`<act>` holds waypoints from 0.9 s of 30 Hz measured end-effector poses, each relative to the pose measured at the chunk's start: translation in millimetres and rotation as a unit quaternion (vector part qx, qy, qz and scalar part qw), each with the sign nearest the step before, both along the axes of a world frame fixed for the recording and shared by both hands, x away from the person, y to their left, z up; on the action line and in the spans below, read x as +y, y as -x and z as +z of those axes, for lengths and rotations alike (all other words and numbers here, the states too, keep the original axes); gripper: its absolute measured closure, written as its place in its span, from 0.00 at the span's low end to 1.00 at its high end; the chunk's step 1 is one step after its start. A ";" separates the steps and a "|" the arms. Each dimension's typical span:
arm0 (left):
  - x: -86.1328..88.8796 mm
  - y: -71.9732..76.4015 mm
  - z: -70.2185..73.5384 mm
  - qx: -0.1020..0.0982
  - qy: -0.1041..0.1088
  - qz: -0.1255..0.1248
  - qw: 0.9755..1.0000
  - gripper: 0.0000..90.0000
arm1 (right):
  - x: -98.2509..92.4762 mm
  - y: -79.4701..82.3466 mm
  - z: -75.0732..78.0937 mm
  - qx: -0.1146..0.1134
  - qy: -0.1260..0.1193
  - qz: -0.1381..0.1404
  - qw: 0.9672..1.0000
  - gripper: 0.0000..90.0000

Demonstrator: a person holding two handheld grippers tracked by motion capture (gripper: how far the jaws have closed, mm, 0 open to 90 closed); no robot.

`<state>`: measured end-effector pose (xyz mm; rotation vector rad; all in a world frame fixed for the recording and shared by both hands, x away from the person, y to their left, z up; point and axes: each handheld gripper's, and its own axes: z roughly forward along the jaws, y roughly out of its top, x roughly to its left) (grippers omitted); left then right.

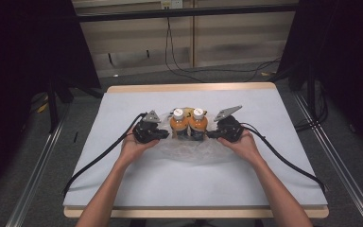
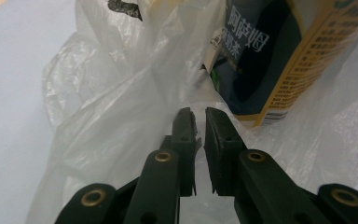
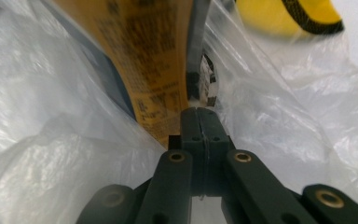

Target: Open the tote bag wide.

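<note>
Room: dim studio with dark curtains at both sides, cables trailing over the floor at the top of the high view, and a pale tabletop (image 1: 123,189) with a wooden edge in the middle.
Task things: two orange bottles (image 1: 189,124) with white caps stand upright, side by side, at the centre of the frame, inside a thin clear plastic bag (image 1: 194,151) whose film is bunched around their bases and spreads toward the lower centre.
Left tongs (image 1: 163,135): just left of the bottles in the high view; in the left gripper view (image 2: 199,116) the jaws stand nearly together with a narrow slit between them, the tips pushed into the bag film. Whether film is pinched in that slit I cannot tell.
Right tongs (image 1: 211,135): just right of the bottles; in the right gripper view (image 3: 200,116) the jaws are pressed flat together amid the film beside a bottle label, apparently clamped on the bag's edge.
Step in hand: my reading is that both sides of the bag are being gripped, either to draw it up over the bottles or peel it off them.
Next move: it calls for a firm pinch on the left, then an even pull from both hands so neither bottle tips.
</note>
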<state>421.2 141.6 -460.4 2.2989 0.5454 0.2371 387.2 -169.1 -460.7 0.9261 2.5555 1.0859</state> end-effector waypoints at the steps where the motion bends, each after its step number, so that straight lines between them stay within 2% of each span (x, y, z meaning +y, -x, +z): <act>1: -0.3 -1.2 -1.1 -0.001 -0.006 -0.003 1.000 0.91 | 0.2 -0.5 -2.0 0.005 0.004 0.000 1.000 1.00; 5: -3.6 -0.6 -9.4 0.004 -0.017 0.004 1.000 0.89 | 1.7 0.0 -9.7 0.019 0.020 0.008 1.000 1.00; 7: -3.7 -1.5 -11.5 0.000 -0.030 -0.001 1.000 0.86 | 3.0 1.3 -12.2 0.020 0.036 0.009 0.999 1.00; 8: -4.4 -1.5 -13.0 0.000 -0.024 0.005 1.000 0.83 | 3.3 1.3 -13.5 0.021 0.035 0.011 0.999 1.00; 9: -3.8 -2.4 -13.2 0.000 -0.035 0.000 0.999 0.79 | 3.6 1.5 -14.1 0.020 0.040 0.009 0.999 1.00; 10: -4.2 -2.7 -14.5 0.002 -0.036 -0.003 0.999 0.79 | 3.8 1.7 -15.2 0.024 0.043 0.012 0.999 1.00; 11: -5.4 -2.0 -16.3 0.002 -0.035 0.001 0.999 0.79 | 4.8 2.5 -15.5 0.019 0.042 0.011 0.999 1.00; 12: -4.3 -3.3 -15.6 -0.006 -0.049 -0.007 0.999 0.78 | 5.6 3.4 -14.7 0.014 0.052 0.013 0.998 1.00; 13: -4.4 -3.1 -14.9 -0.001 -0.046 -0.001 0.999 0.79 | 6.2 4.2 -13.9 0.007 0.064 0.018 0.998 1.00; 14: -4.9 -2.2 -15.7 -0.011 -0.046 0.008 0.999 0.82 | 6.2 5.0 -12.7 0.003 0.078 0.014 0.997 1.00; 17: -1.9 -2.9 -15.0 -0.013 -0.056 0.010 0.998 0.85 | 1.8 5.0 -12.5 0.006 0.080 0.011 0.997 1.00; 19: -0.5 -2.4 -13.3 -0.029 -0.077 0.008 0.997 0.86 | 0.7 5.5 -12.0 -0.004 0.093 0.008 0.996 1.00; 20: -0.7 -0.9 -15.0 -0.044 -0.076 0.016 0.996 0.86 | 0.7 5.9 -11.6 -0.013 0.106 0.006 0.994 1.00; 21: 0.2 -1.4 -14.6 -0.043 -0.077 0.017 0.996 0.86 | 0.1 6.2 -11.2 -0.018 0.116 0.003 0.993 1.00; 25: 7.2 -4.6 -13.9 -0.045 -0.088 0.023 0.995 0.87 | -6.7 4.4 -11.4 -0.016 0.117 -0.012 0.993 1.00; 27: 11.6 -5.7 -14.5 -0.044 -0.085 0.027 0.995 0.88 | -10.1 3.6 -11.3 -0.026 0.134 -0.024 0.990 1.00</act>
